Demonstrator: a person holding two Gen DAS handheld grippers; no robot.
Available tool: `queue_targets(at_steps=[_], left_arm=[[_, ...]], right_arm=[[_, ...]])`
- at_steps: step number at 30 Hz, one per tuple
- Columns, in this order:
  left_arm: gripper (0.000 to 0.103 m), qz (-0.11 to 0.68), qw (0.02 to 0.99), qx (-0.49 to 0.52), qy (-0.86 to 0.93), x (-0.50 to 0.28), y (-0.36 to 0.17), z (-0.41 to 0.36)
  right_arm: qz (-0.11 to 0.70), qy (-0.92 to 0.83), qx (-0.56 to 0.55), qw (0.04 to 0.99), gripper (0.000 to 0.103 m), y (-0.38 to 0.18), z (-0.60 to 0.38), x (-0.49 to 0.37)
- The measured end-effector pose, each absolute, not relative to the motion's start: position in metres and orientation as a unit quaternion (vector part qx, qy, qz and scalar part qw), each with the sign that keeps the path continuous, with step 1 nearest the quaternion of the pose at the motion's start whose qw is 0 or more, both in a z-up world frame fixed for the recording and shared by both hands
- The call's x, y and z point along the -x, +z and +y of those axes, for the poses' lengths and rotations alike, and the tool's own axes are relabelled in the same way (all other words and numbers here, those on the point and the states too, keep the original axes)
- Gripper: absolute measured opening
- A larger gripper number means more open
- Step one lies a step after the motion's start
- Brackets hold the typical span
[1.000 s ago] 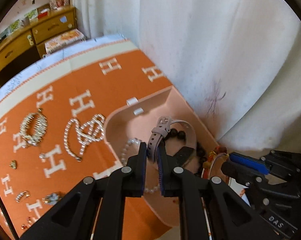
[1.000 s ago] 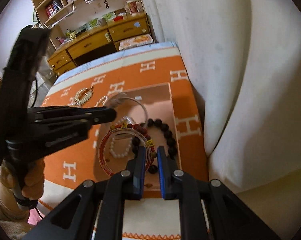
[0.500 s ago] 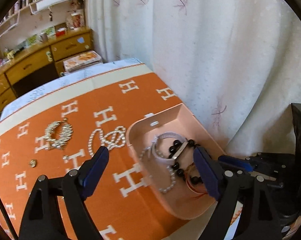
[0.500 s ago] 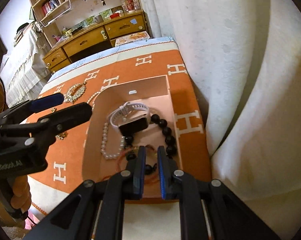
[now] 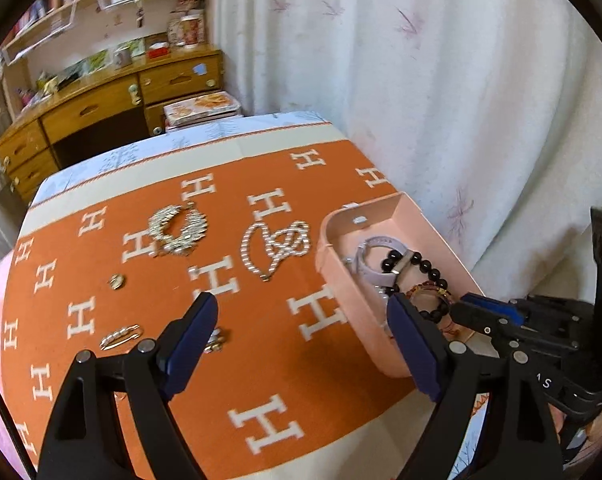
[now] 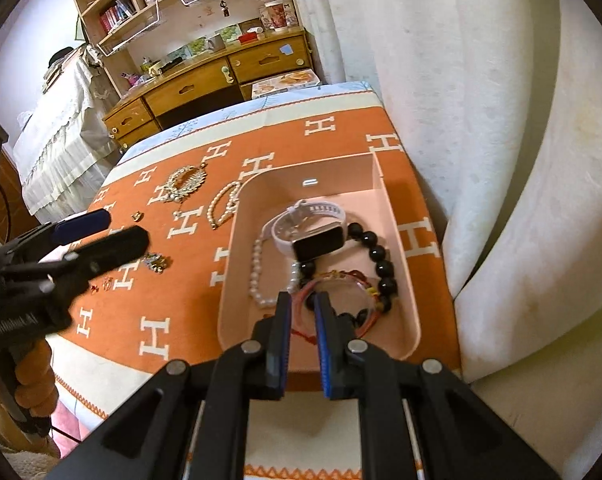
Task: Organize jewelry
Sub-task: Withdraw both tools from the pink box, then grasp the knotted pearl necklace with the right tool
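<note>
A pink tray [image 6: 405, 248] [image 5: 341, 280] on the orange H-patterned cloth holds a lilac-strapped watch [image 6: 313, 232], a black bead bracelet [image 6: 381, 264], a pearl strand [image 6: 257, 276] and a red bangle [image 6: 333, 284]. My right gripper [image 6: 302, 300] hangs over the tray's near end, fingers slightly apart around the bangle's rim. My left gripper [image 5: 301, 312] is wide open and empty above the cloth left of the tray. On the cloth lie a pearl necklace [image 5: 275, 246], a silver necklace [image 5: 177, 228] and small earrings and clips [image 5: 121, 336].
A white curtain [image 6: 481, 120] hangs close along the table's right edge. A wooden dresser [image 6: 205, 80] and shelves stand beyond the far end. The table's near edge is just below my grippers.
My left gripper let the watch go into the tray, opened wide and drew back up and left. My right gripper lowered the bangle into the tray and its fingers parted slightly.
</note>
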State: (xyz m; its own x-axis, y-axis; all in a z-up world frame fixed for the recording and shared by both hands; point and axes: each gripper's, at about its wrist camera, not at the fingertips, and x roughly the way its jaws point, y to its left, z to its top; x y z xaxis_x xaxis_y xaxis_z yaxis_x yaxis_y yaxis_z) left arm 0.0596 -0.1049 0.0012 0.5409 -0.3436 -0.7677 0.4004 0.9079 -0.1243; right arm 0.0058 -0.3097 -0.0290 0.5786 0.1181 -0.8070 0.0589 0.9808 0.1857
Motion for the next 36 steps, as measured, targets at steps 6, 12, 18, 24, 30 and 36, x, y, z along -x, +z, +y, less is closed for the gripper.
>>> queue_targets(at_steps=[6, 12, 18, 24, 30, 36], left_arm=[[0.090, 0.423, 0.891, -0.037, -0.163, -0.055, 0.010, -0.062], [0.091, 0.417, 0.898, -0.057, -0.130, -0.054, 0.016, -0.023], [0.091, 0.462, 0.880, -0.043, -0.105, -0.077, 0.010, 0.023], [0.091, 0.510, 0.853, -0.005, -0.115, -0.110, -0.005, 0.066], [0.091, 0.544, 0.823, -0.021, -0.161, -0.130, -0.031, 0.075], [0.091, 0.568, 0.799, -0.065, -0.186, -0.145, -0.059, 0.065]], right_arm=[[0.456, 0.030, -0.089, 0.885, 0.012, -0.020, -0.295, -0.006], [0.460, 0.058, -0.087, 0.882, 0.012, -0.009, -0.279, -0.021], [0.466, 0.091, -0.070, 0.877, 0.013, 0.010, -0.253, -0.052], [0.496, 0.122, -0.049, 0.858, 0.025, 0.017, -0.227, -0.104], [0.550, 0.127, -0.025, 0.825, 0.025, -0.004, -0.208, -0.156], [0.613, 0.106, -0.018, 0.783, 0.025, -0.046, -0.209, -0.202]])
